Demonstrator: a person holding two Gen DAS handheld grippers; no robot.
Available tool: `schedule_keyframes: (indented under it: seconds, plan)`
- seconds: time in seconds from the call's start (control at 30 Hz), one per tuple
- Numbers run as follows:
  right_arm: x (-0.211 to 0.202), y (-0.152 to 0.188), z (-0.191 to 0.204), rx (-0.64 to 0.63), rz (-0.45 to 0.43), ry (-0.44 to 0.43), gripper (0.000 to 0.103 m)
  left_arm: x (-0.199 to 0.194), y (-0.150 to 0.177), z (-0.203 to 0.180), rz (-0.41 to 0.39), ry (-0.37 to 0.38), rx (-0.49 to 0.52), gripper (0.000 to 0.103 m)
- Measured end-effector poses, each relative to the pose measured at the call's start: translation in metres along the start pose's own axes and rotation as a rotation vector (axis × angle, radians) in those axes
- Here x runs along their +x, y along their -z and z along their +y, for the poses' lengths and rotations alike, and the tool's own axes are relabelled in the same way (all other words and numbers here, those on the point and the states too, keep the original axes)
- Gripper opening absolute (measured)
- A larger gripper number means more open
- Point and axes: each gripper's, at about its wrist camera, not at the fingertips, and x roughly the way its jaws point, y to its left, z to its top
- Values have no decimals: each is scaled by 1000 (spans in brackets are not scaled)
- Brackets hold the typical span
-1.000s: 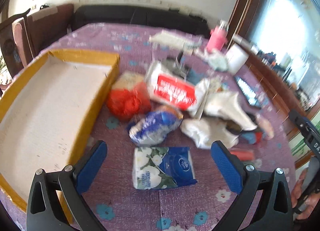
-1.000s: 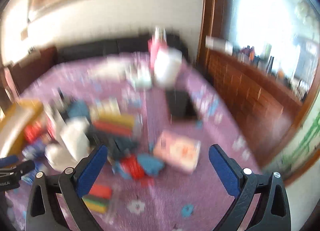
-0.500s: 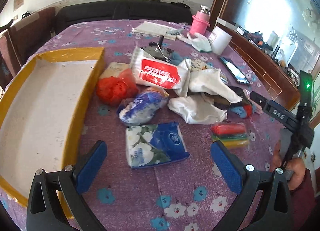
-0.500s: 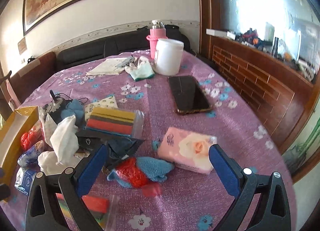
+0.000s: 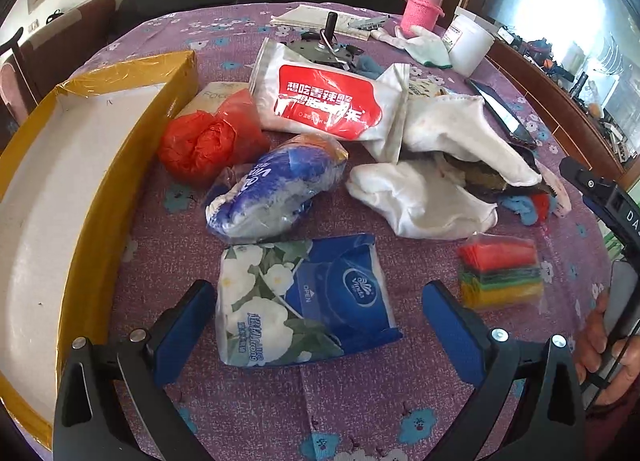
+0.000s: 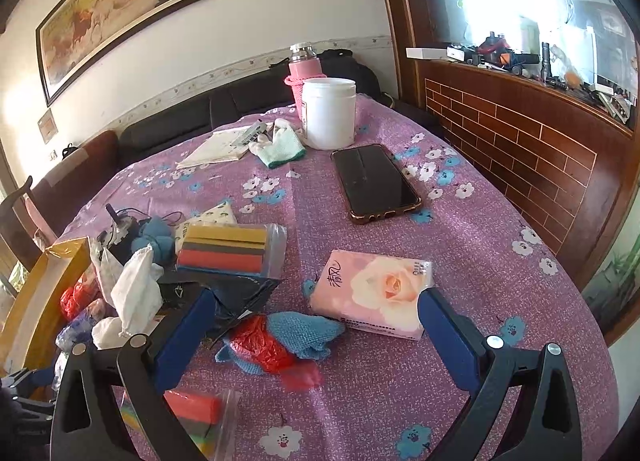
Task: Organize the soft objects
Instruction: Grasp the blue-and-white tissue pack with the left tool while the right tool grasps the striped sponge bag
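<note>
Soft packs and cloths are lying scattered over the purple flowered tablecloth (image 5: 352, 401), and both grippers are hovering above them with nothing in their grasp. Far to the left of the left gripper (image 5: 316, 325), the yellow-edged tray (image 5: 132, 133) is sitting with its white floor bare. Ahead and slightly left of that gripper's left finger, a crumpled red plastic bag (image 5: 200, 145) is resting just beside the tray wall, and a blue-and-white bundle in clear wrap (image 5: 272, 193) is lying just ahead. Directly between the spread blue pads, the blue floral tissue pack (image 5: 304, 301) is lying flat on the cloth, untouched by either pad; the jaws are standing wide apart. Further ahead, a white pouch with a red label (image 5: 328, 101) is leaning across the pile, and white cloth bags (image 5: 424, 197) are sprawling ahead to the right. Right of the right pad, a bagged stack of coloured sponges (image 5: 500, 273) is lying near a hand (image 5: 604, 357) gripping the other tool's handle. The right gripper (image 6: 312, 333) is likewise hanging released, with a red bag wrapped in blue knit cloth (image 6: 288, 337) lying between its pads, the pink rose tissue pack (image 6: 376, 293) touching or just ahead of the right pad, and a phone (image 6: 372, 181) lying well ahead.
</note>
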Motion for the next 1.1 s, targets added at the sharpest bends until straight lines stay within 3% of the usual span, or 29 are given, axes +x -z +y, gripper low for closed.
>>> schedule_keyframes:
  seconds: [0.1, 0.13, 0.27, 0.47, 0.57, 0.67, 0.77, 1.0, 1.1]
  plan:
    - [2, 0, -1, 6, 13, 3, 102, -6, 0, 3, -20, -10, -2, 75]
    - [2, 0, -2, 7, 15, 5, 102, -8, 0, 4, -22, 1, -6, 75]
    - [5, 0, -1, 6, 29, 19, 102, -15, 5, 17, -31, 60, -62, 75]
    - [5, 0, 0, -4, 55, 35, 102, -13, 9, 13, -40, 42, -27, 80]
    - [-7, 1, 7, -34, 91, -34, 102, -10, 12, 4, -33, 25, 20, 89]
    - [-19, 12, 20, -73, 191, -185, 102, -8, 12, 3, -28, 36, 24, 94]
    - [-20, 25, 38, -158, 275, -256, 102, -8, 11, 3, -28, 41, 25, 95]
    - [-9, 52, 93, -432, 339, -278, 102, -9, 14, 6, -40, 59, 12, 95]
    - [3, 52, 96, -440, 364, -271, 102, -9, 14, 5, -40, 53, 15, 95]
